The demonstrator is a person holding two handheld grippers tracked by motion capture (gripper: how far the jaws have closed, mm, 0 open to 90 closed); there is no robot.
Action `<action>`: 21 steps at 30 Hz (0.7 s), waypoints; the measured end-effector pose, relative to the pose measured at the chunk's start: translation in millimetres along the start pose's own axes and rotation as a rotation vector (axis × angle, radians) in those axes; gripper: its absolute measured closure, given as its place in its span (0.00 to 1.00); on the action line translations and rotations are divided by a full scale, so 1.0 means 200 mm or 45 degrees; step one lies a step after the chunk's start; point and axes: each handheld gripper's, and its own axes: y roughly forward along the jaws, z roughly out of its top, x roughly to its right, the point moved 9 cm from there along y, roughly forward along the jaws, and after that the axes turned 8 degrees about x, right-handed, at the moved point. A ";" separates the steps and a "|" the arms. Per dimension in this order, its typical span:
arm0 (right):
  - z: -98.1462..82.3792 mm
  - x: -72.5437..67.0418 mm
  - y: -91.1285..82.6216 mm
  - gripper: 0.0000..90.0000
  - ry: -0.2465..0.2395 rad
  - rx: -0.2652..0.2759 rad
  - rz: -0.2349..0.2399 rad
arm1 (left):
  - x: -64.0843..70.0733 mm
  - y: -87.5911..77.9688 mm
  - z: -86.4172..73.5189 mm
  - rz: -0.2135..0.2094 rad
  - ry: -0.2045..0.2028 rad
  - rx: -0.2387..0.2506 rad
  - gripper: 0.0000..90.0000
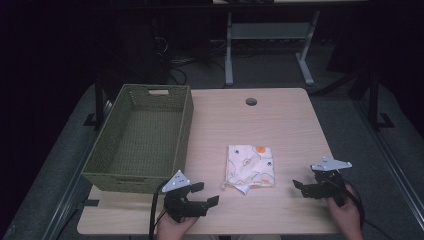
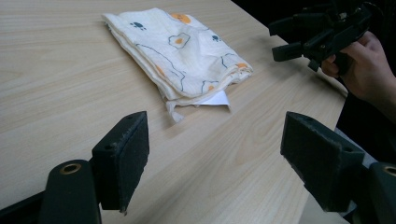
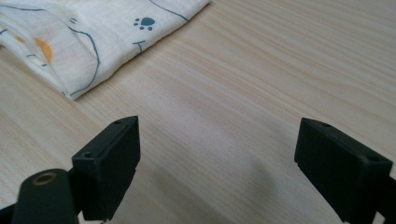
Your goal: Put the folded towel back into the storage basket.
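Presently, the folded cream printed cloth (image 1: 250,166) is flanked by both grippers, left (image 1: 206,194) and right (image 1: 300,187), fingers apart; gripping it is judged next.

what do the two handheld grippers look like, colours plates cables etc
Both are black. The left gripper carries a grey three-cornered plate on top and trails a black cable toward the table's near edge. The right gripper has a similar grey plate, drilled with small holes, and a black cable looping behind the hand. Each has two blocky black jaws with flat matte pads and a brass-coloured eyelet at the base.
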 end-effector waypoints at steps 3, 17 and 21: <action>0.00 0.00 0.00 0.15 0.006 -0.006 0.003 | 0.00 0.01 0.00 -0.003 -0.001 -0.009 0.27; 0.02 -0.02 -0.01 0.16 -0.005 0.018 0.013 | 0.04 0.17 0.13 -0.062 0.047 -0.076 0.27; 0.03 -0.02 -0.02 0.15 -0.005 0.024 0.013 | 0.05 0.21 0.17 -0.068 0.065 -0.095 0.27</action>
